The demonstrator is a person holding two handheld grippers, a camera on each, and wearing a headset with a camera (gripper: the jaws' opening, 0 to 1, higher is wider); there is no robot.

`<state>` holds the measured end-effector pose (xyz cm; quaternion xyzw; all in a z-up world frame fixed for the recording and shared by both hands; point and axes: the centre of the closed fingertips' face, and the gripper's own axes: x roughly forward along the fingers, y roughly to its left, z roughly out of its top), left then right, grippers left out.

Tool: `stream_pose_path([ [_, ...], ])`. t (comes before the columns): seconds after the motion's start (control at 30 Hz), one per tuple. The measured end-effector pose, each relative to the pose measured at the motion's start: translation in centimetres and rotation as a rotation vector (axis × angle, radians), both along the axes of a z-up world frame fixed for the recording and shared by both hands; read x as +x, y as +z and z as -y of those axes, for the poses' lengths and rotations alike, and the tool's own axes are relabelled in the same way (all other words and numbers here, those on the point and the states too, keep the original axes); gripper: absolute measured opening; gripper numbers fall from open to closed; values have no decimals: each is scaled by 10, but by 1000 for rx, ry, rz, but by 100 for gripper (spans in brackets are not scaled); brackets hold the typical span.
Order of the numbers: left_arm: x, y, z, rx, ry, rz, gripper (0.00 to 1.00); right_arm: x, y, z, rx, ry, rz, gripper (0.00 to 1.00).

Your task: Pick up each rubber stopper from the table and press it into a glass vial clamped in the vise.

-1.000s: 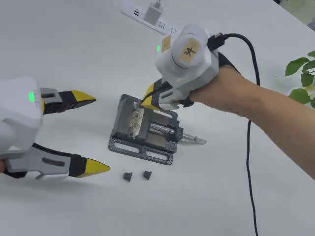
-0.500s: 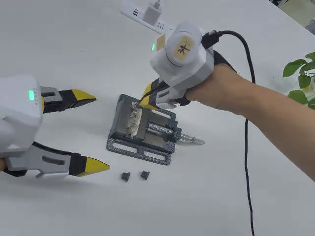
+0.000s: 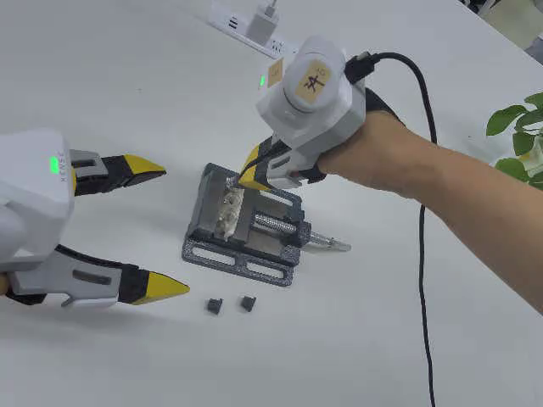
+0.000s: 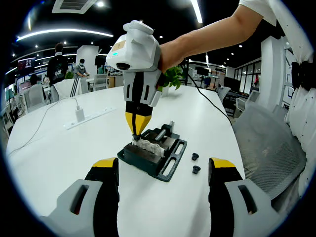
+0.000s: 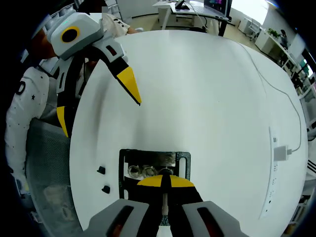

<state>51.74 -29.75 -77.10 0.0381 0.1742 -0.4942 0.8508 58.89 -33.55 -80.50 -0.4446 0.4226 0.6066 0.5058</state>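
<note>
A dark metal vise point(image 3: 222, 253) stands mid-table with clear glass vials point(image 3: 227, 209) clamped in a row. My right gripper point(image 3: 241, 177) points down at the far end of that row, shut, with a small dark rubber stopper pinched at its tip point(image 4: 134, 134). In the right gripper view its yellow tips point(image 5: 163, 181) meet over the vise point(image 5: 123, 163), beside two open vials point(image 5: 140, 171). Two loose black stoppers point(image 3: 215, 306) point(image 3: 248, 303) lie just in front of the vise. My left gripper point(image 3: 172, 231) hangs wide open to the left, holding nothing.
A white power strip point(image 3: 250, 25) with a plugged charger lies at the table's far edge. A black cable point(image 3: 424, 254) trails from the right gripper across the table. Green plant leaves point(image 3: 517, 136) reach in at the right. Chairs and people fill the room behind.
My right gripper has leaned slightly left over the vise, its tip staying at the far vial. The left gripper has held still; the head view shifted a little.
</note>
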Motion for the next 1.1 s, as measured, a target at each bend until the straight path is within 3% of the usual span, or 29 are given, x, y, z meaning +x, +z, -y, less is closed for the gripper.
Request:
stream_pose_path([
  [0.37,1,0,0,-5,5,0,72,1,0,-2,12,-14,15,0],
  [0.5,-1,0,-2,1,6,0,72,-1,-1,-2,-14,28,48,0],
  [0.73,-1,0,-8,0,24,-6,72,6,-3,-2,-37,-12,16,0],
  [1.1,2,3,-5,-3,24,4,71,11,-6,3,-46,-9,32,0],
])
